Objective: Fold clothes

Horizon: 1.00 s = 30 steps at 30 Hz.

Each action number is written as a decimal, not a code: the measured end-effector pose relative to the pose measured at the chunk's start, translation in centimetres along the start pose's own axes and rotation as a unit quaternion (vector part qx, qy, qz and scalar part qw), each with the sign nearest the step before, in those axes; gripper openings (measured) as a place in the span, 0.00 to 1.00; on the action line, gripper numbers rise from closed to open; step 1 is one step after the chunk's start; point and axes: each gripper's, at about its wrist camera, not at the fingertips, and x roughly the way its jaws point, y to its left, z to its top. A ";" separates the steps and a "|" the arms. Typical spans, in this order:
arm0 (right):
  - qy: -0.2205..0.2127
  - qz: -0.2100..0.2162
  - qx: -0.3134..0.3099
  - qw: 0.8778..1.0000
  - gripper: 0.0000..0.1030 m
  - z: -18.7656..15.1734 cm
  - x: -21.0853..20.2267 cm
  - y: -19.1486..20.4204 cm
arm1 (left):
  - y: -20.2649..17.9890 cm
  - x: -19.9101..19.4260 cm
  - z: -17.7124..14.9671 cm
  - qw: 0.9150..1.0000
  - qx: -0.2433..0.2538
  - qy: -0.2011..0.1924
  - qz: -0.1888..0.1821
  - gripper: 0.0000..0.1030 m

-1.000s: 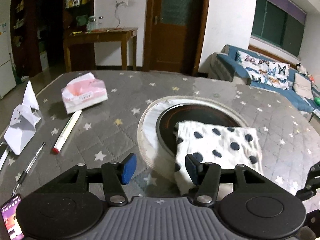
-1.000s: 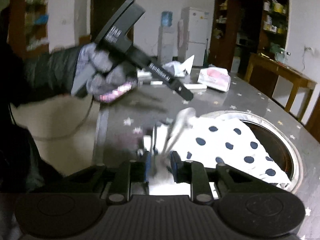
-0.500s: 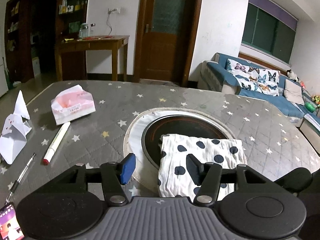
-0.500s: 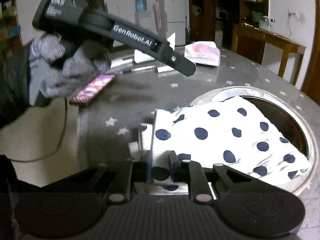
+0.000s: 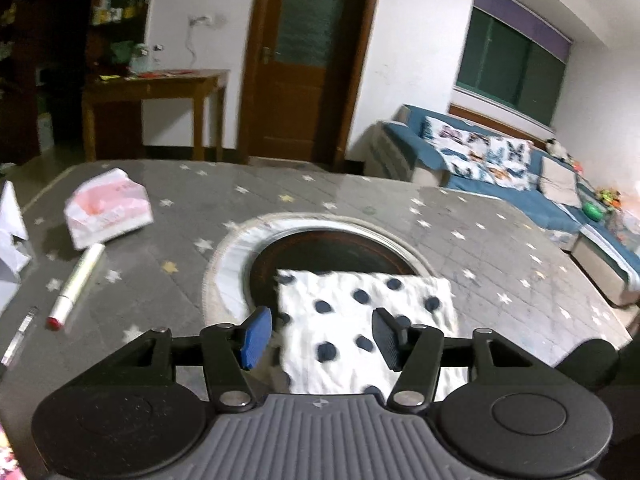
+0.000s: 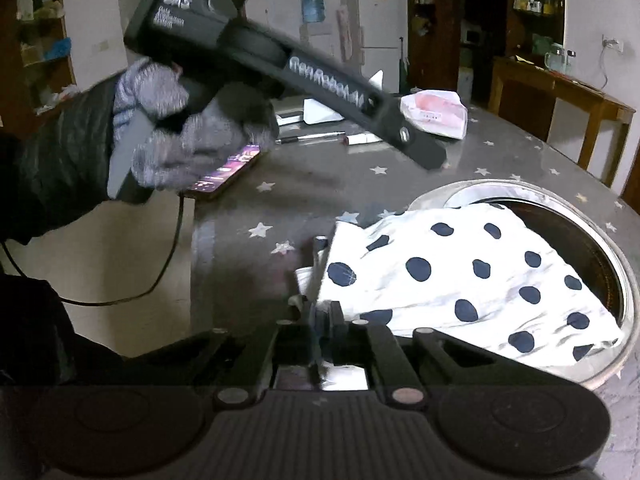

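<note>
Your right gripper (image 6: pixel 320 316) has just been closing, and its jaws now stand nearly together, pinching the near corner of the cloth (image 6: pixel 460 272) where the layers stack at its edge. From that gripper the folded polka-dot cloth runs away toward two o'clock, half on the table (image 6: pixel 320 184) and half over the round well (image 6: pixel 624 280) set in it.

Your left gripper (image 5: pixel 318 336) hangs above the table with its jaws about half open and nothing between the pads; the cloth's near left corner lies below them, not touched. In its view the cloth (image 5: pixel 360 320) spreads from twelve toward one o'clock, with its far edge across the well.

The cloth's long axis runs from your right gripper's corner out over the well, so the right hand is the nearer one and probably leads the next fold. Your left would have to drop and shut on its corner before both lift. The phone (image 6: pixel 224 172), at ten o'clock from the right gripper, is well apart.
</note>
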 end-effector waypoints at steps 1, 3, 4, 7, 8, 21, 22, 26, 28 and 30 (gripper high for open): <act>-0.007 0.003 0.004 1.000 0.10 0.1 -0.7 -0.2 | -0.1 0.2 -0.3 1.000 0.001 0.003 -0.007 0.55; -0.021 0.009 0.012 1.000 0.12 0.4 -2.0 -0.7 | -0.2 0.6 -0.8 1.000 0.001 0.008 -0.019 0.46; -0.028 0.007 0.016 0.999 0.12 0.5 -2.7 -0.9 | -0.2 0.8 -1.0 1.000 0.000 0.011 -0.025 0.41; -0.042 -0.028 0.034 0.998 0.13 0.7 -4.2 -2.4 | -0.3 1.4 -1.8 0.999 0.000 0.018 -0.041 0.28; -0.044 -0.044 0.043 0.997 0.14 0.7 -4.5 -3.1 | -0.4 1.5 -2.1 0.999 0.001 0.020 -0.044 0.27; -0.029 -0.161 0.160 0.974 0.18 0.0 1.7 -13.7 | -1.4 1.8 -6.0 0.996 0.029 0.063 -0.051 0.22; -0.024 -0.170 0.168 0.971 0.18 -0.4 2.2 -14.6 | -1.3 1.8 -6.1 0.996 0.028 0.064 -0.051 0.22; -0.012 -0.195 0.210 0.958 0.18 -2.2 2.7 -17.4 | -0.9 2.2 -6.2 0.996 0.025 0.072 -0.049 0.22; -0.017 -0.196 0.211 0.958 0.18 -1.8 2.4 -17.5 | -0.7 2.1 -6.2 0.996 0.021 0.074 -0.050 0.22; -0.024 -0.186 0.199 0.962 0.20 -0.8 2.3 -17.4 | -0.8 1.9 -5.7 0.996 0.020 0.069 -0.051 0.22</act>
